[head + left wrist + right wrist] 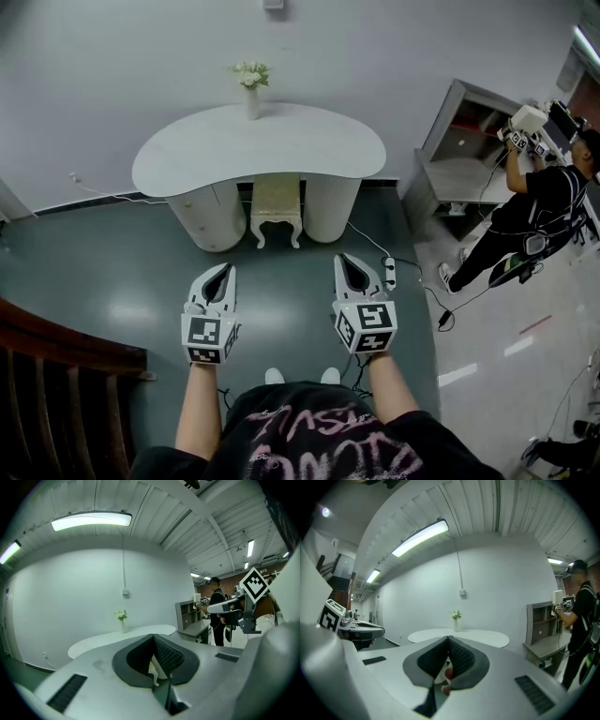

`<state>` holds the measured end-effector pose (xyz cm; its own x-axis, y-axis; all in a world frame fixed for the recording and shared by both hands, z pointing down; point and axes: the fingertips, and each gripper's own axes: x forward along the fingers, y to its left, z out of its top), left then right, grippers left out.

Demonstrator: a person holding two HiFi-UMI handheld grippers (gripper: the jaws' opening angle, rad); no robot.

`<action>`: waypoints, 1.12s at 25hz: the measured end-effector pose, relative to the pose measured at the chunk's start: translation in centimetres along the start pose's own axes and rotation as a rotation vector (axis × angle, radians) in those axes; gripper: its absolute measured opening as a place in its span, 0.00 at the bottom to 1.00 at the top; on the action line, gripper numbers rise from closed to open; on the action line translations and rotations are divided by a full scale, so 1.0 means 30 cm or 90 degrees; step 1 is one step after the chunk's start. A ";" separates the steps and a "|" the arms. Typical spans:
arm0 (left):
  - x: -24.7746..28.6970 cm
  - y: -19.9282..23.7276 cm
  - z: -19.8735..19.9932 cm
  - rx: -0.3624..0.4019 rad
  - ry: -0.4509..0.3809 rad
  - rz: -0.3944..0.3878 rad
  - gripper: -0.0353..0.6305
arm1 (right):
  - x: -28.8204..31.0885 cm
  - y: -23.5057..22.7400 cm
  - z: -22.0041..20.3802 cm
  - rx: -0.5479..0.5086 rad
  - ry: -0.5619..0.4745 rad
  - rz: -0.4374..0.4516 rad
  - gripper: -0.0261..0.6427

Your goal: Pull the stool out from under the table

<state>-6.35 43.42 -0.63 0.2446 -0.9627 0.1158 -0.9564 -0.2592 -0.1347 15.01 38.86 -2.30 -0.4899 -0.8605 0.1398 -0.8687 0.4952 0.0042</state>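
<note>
While the cream stool (pixel 276 208) is tucked beneath the white kidney-shaped table (pixel 216 150), between its two rounded pedestals (pixel 217 220), the left gripper (pixel 223 270) and the right gripper (pixel 346 261) are held well short of it, both pairs of jaws clenched together on nothing

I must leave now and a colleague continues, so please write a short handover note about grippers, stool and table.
Left gripper: shut, empty. Right gripper: shut, empty. Both hang over the dark floor, touching nothing.
The cream padded stool with carved white legs stands tucked under the white kidney-shaped table, between its two round pedestals.
Done: nothing yet. Left: approach, open jaws, grip the stool, pull it out.
</note>
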 end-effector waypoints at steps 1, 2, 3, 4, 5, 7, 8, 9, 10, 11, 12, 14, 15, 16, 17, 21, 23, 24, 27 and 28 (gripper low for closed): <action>-0.003 -0.002 0.000 -0.001 -0.002 -0.004 0.07 | -0.003 0.003 0.002 -0.002 -0.002 0.001 0.13; -0.006 -0.003 -0.001 -0.003 -0.005 -0.007 0.07 | -0.004 0.009 0.001 -0.006 -0.002 0.003 0.13; -0.009 -0.003 -0.004 -0.006 -0.006 -0.011 0.07 | -0.005 0.017 0.000 -0.009 -0.001 0.006 0.13; -0.012 -0.003 -0.009 -0.011 -0.007 -0.015 0.07 | -0.005 0.025 -0.003 -0.011 0.001 0.010 0.13; -0.014 -0.001 -0.014 -0.017 -0.007 -0.020 0.07 | -0.004 0.034 -0.005 -0.010 0.002 0.013 0.13; -0.018 0.008 -0.024 -0.026 -0.006 -0.029 0.07 | 0.001 0.055 -0.003 -0.012 0.002 0.020 0.13; -0.020 0.015 -0.029 -0.028 -0.005 -0.033 0.07 | 0.005 0.067 0.001 -0.016 -0.001 0.022 0.13; -0.023 0.022 -0.035 -0.027 -0.003 -0.036 0.07 | 0.007 0.080 0.008 -0.019 -0.005 0.024 0.13; -0.027 0.028 -0.042 -0.023 -0.001 -0.039 0.07 | 0.008 0.094 0.014 -0.023 -0.011 0.026 0.13; -0.032 0.032 -0.047 -0.020 0.000 -0.043 0.07 | 0.008 0.106 0.020 -0.025 -0.016 0.026 0.13; -0.037 0.036 -0.053 -0.018 0.001 -0.047 0.07 | 0.009 0.118 0.023 -0.028 -0.017 0.025 0.13; -0.050 0.047 -0.065 -0.018 0.002 -0.051 0.07 | 0.008 0.143 0.018 -0.032 -0.015 0.023 0.13; -0.059 0.053 -0.072 -0.018 0.002 -0.051 0.07 | 0.006 0.155 0.012 -0.033 -0.013 0.022 0.13; -0.067 0.060 -0.081 -0.021 0.002 -0.050 0.07 | 0.004 0.166 0.006 -0.033 -0.012 0.022 0.13; -0.072 0.070 -0.091 -0.027 0.003 -0.049 0.07 | 0.003 0.175 -0.001 -0.033 -0.011 0.022 0.13; -0.064 0.114 -0.125 -0.052 0.012 -0.038 0.07 | 0.020 0.186 -0.021 -0.017 -0.002 0.019 0.13; -0.047 0.117 -0.131 -0.054 0.016 -0.044 0.07 | 0.034 0.171 -0.026 0.000 -0.001 0.012 0.13; -0.036 0.114 -0.133 -0.054 0.018 -0.050 0.07 | 0.043 0.163 -0.027 0.002 0.000 0.010 0.13; 0.005 0.102 -0.147 -0.051 0.029 -0.061 0.07 | 0.079 0.137 -0.034 0.003 0.004 0.010 0.13; 0.022 0.100 -0.155 -0.049 0.035 -0.064 0.07 | 0.095 0.127 -0.038 0.004 0.005 0.012 0.13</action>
<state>-9.79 42.39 3.62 0.3324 -0.9260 0.1788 -0.9375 -0.3451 -0.0445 10.37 38.43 -0.74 -0.5059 -0.8498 0.1479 -0.8597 0.5108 -0.0054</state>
